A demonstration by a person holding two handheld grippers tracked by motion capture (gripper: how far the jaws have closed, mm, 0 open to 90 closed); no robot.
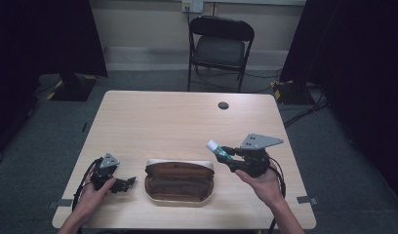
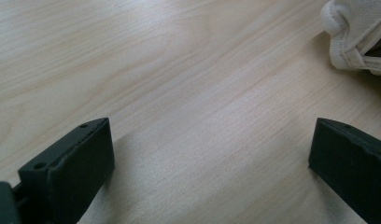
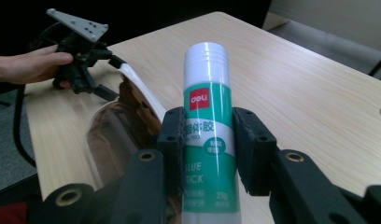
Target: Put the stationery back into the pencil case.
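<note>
- Right claw (image 3: 208, 144) pinches a glue stick (image 3: 208, 135) at mid-body, its long axis running out along the jaws, white cap end foremost
- The stick is held above the tabletop (image 1: 163, 122), just right of the open pouch (image 1: 180, 181), which lies toward the cap end; the right claw is nearer it
- Left claw (image 2: 212, 154) is spread and empty, low over the tabletop left of the pouch
- Label reads "deli", "GLUE STICK"; smaller print unclear

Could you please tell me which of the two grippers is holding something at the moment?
The right gripper: its jaws are clamped on a green and white glue stick. The left gripper stands open over bare table, beside the open pencil case.
</note>
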